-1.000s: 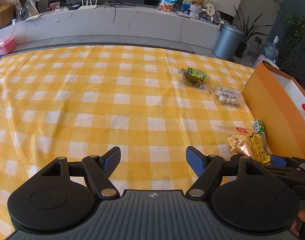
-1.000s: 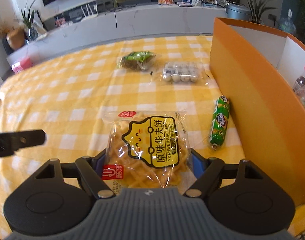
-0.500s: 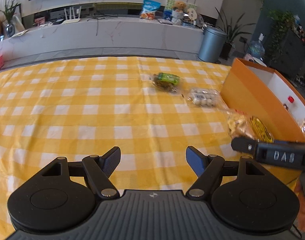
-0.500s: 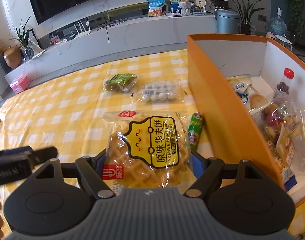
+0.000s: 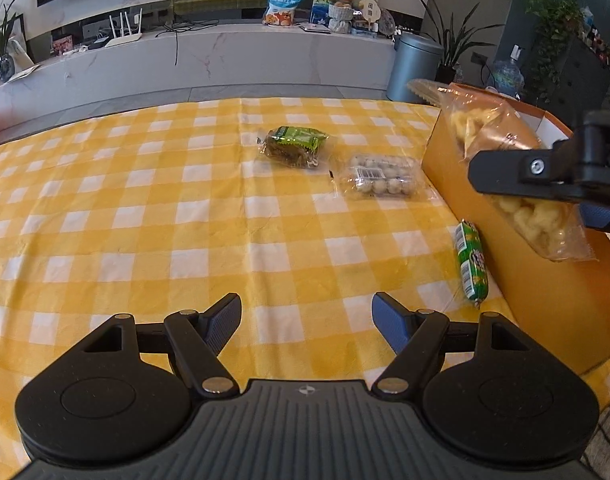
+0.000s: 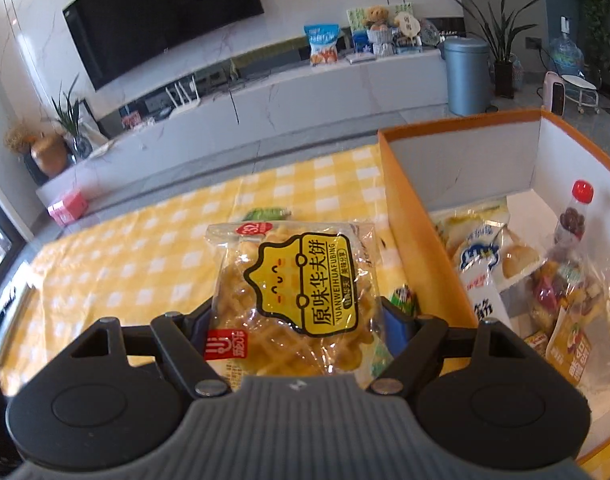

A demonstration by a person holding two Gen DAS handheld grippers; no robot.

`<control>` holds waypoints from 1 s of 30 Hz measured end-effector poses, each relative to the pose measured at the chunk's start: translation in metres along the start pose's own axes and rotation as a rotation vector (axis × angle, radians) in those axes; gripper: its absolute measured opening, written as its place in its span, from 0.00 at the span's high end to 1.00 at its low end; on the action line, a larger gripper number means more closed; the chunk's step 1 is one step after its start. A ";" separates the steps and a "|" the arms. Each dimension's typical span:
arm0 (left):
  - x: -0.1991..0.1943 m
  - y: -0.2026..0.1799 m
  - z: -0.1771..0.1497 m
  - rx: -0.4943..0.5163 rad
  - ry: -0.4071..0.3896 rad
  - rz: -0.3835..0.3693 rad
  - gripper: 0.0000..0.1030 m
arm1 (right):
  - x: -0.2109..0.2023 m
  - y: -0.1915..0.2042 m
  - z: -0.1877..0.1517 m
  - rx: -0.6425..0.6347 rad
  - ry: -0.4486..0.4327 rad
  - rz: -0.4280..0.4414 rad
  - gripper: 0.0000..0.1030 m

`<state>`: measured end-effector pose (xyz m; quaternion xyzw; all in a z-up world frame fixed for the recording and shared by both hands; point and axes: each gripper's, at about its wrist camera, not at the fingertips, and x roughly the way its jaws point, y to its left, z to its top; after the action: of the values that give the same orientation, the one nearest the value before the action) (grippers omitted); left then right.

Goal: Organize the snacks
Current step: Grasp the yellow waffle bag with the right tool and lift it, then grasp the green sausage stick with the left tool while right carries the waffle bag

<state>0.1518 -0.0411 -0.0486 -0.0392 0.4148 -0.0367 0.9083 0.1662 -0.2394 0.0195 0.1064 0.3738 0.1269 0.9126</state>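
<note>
Left gripper (image 5: 306, 318): black linkage arms, silver rivets, blue pads, ribbed grey body.

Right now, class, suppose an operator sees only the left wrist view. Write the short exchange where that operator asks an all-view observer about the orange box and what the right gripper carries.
Operator: Is the orange box empty? I see only its outer wall.
Observer: No. The right wrist view shows a red-capped bottle against its right wall, among several bags.
Operator: What does the right gripper carry?
Observer: A clear waffle pack with a yellow label, pinched between both pads.
Operator: Is it in the box?
Observer: Not yet; in that view it shows left of the box's near wall.
</note>
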 end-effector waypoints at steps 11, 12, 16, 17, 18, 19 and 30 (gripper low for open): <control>0.019 -0.028 0.018 0.139 -0.081 -0.002 0.16 | -0.037 -0.028 0.016 0.082 -0.105 0.037 0.25; 0.022 -0.033 0.020 0.164 -0.093 -0.023 0.18 | -0.039 -0.031 0.017 0.092 -0.117 0.032 0.25; 0.037 -0.053 0.030 0.267 -0.124 -0.056 0.20 | -0.046 -0.041 0.019 0.120 -0.137 0.018 0.25; 0.041 -0.058 0.032 0.296 -0.119 -0.056 0.20 | -0.047 -0.042 0.018 0.121 -0.138 0.011 0.25; 0.046 -0.064 0.034 0.324 -0.117 -0.061 0.20 | -0.047 -0.042 0.019 0.118 -0.140 0.003 0.25; 0.050 -0.068 0.035 0.347 -0.118 -0.073 0.20 | -0.049 -0.043 0.018 0.117 -0.146 -0.007 0.25; 0.053 -0.099 0.028 0.410 -0.073 -0.214 0.19 | -0.054 -0.054 0.019 0.141 -0.164 -0.062 0.25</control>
<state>0.2043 -0.1431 -0.0599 0.1009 0.3589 -0.2146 0.9027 0.1512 -0.3091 0.0523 0.1687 0.3090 0.0628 0.9339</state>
